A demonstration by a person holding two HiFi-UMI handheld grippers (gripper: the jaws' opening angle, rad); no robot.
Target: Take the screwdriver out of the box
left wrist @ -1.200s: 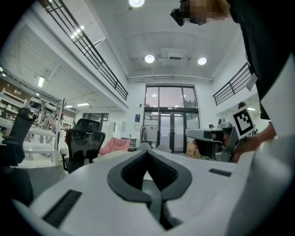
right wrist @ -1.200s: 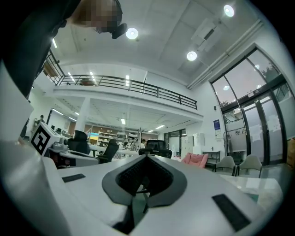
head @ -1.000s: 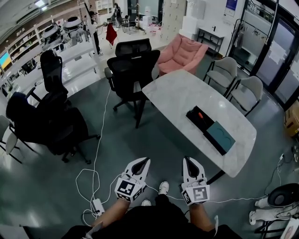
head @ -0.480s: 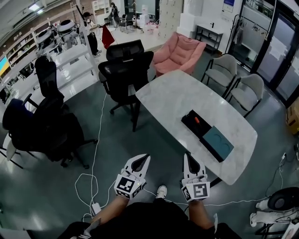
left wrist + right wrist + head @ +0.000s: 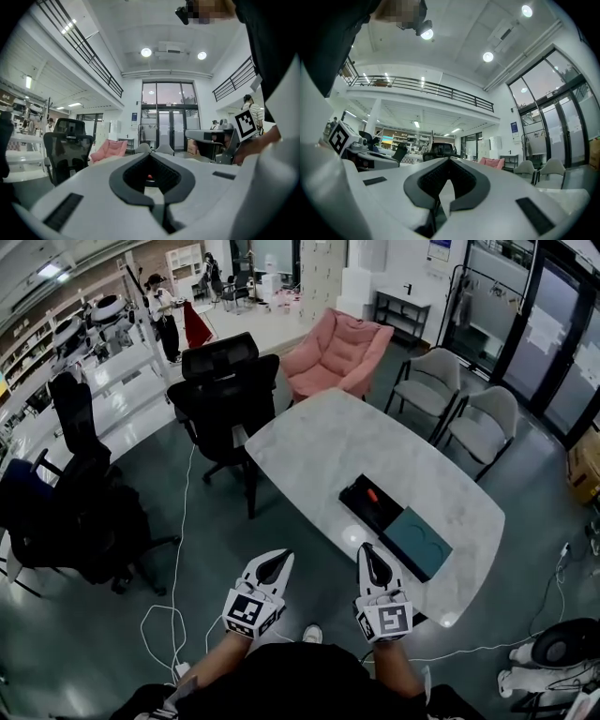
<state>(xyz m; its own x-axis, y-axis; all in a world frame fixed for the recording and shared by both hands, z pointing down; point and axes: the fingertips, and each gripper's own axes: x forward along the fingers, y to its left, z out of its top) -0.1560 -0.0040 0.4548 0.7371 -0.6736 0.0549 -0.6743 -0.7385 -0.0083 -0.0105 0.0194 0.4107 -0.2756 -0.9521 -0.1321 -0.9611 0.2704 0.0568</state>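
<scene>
Nothing done yet: the screwdriver (image 5: 372,495) lies in the open box (image 5: 386,518) on the counter (image 5: 319,446); left claw (image 5: 275,562) and right claw (image 5: 367,554), both clenched and empty, hover short of the box

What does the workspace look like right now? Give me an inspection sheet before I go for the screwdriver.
Surface: pale marble table, oval.
Job's things: black box open on the table's near right part, teal lid laid out beside it; screwdriver with an orange handle lying inside.
Clutter: nothing seen on the table apart from the box.
Grippers: left hand-held gripper and right hand-held gripper both shut and empty, neither touching the box.
Cables: white cable trailing over the floor on the left.
Surroundings: black office chairs, pink armchair, grey chairs beyond the table.
</scene>
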